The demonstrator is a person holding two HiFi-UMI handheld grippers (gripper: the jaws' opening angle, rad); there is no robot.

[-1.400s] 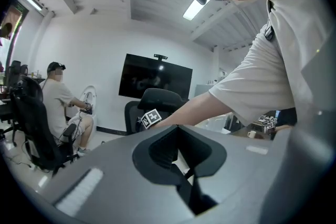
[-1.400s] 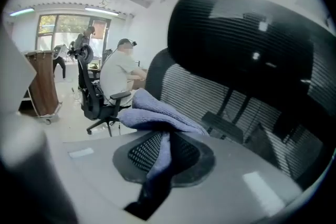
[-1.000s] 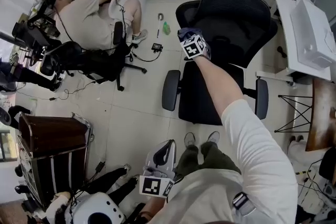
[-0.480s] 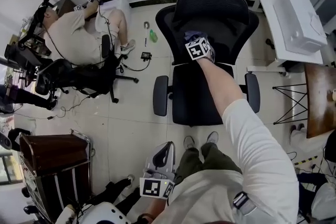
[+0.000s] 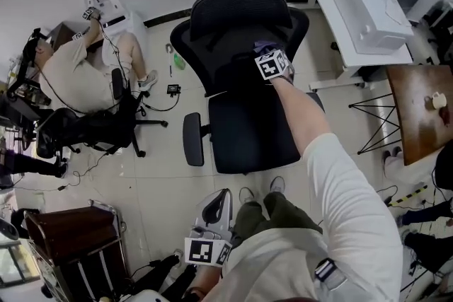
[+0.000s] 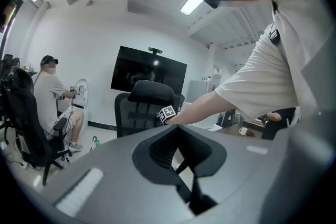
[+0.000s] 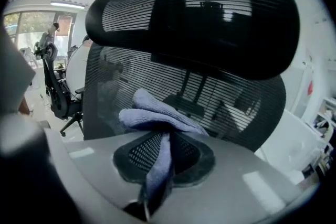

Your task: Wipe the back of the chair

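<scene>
One cloth (image 7: 157,115), clenched in the right gripper's (image 5: 267,56) fingers, faces the chair back (image 7: 236,107) straight ahead; left gripper (image 5: 218,212) hangs closed, empty, well behind

the right arm (image 5: 301,117) reaches straight out from the lower right of the head view to its upper centre, with the forearm bare and a white sleeve (image 5: 354,216) on the upper arm. the right gripper (image 5: 267,56) at its end has its jaws clamped on a blue cloth (image 7: 157,118). the left gripper (image 5: 221,207) sits low at bottom centre, close to the body, jaws together with nothing between them.
</scene>
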